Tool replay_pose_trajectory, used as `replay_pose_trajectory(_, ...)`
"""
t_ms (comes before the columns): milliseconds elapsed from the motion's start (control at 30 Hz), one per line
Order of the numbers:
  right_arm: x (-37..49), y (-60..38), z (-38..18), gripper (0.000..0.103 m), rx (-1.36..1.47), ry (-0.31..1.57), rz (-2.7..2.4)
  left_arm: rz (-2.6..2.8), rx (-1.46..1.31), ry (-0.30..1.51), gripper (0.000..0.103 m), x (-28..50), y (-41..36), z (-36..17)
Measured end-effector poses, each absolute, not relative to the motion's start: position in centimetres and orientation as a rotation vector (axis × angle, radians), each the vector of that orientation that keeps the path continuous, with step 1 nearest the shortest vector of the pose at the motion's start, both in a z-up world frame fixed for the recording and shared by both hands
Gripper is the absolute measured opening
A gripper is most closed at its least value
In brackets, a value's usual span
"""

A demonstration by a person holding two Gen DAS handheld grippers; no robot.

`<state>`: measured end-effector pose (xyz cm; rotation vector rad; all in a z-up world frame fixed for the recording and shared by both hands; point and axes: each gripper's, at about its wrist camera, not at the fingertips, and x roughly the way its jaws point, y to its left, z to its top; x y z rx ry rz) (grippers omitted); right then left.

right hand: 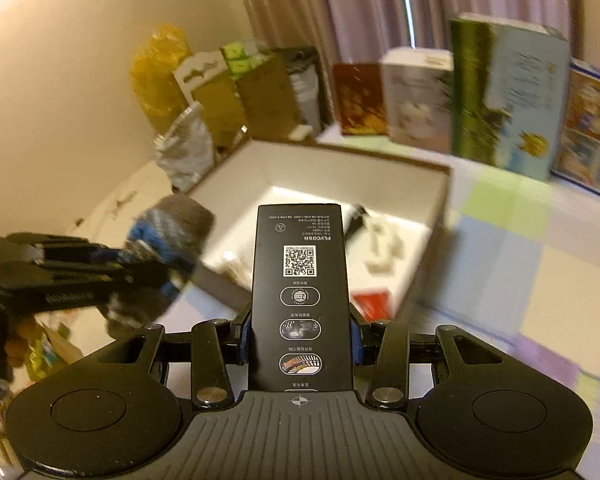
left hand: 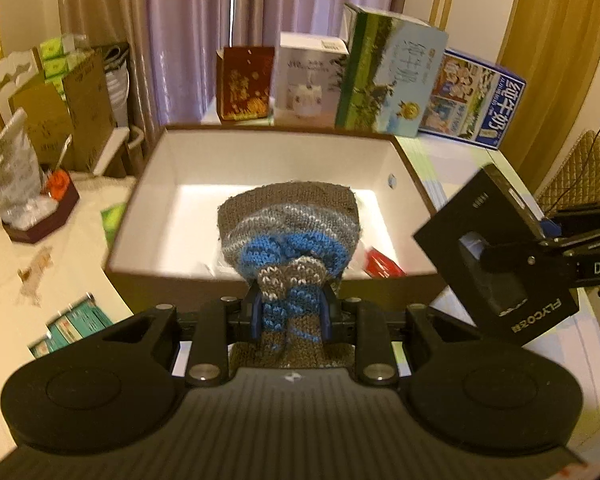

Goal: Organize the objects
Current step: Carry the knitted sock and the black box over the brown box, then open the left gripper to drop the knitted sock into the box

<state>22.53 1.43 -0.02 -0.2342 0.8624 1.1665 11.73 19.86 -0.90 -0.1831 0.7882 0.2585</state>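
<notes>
Mid-task: bin (left hand: 410, 168) already holds a few small items, left gripper (left hand: 291, 312) clamps knit hat (left hand: 288, 216), right gripper (right hand: 300, 332) clamps black box (right hand: 300, 280), neither dropped in yet.

- My left wrist camera sits just behind its gripper (left hand: 292, 312), looking forward and slightly down, close over the near rim of the open box (left hand: 260, 276).
- My right wrist camera looks forward from further right, facing the same box (right hand: 440, 216) obliquely, a little further off.
- Both views share the box, the row of cartons (left hand: 388, 72) behind it, and the curtain (left hand: 204, 20).
- Each view catches the other gripper at its edge.
</notes>
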Motion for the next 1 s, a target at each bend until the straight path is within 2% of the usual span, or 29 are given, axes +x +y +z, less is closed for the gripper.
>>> replay_pose_trajectory(400,26.0,12.6,1.6,0.041,-0.16,0.839,1.114,0.271,-0.078,0.79,0.022,18.5,27.1,0.5)
replay_pose_trajectory(1000,31.9,21.1,-5.2,0.041,-0.165,1.013,0.88,0.239,-0.103,1.012,0.023,29.3,33.7,-6.9)
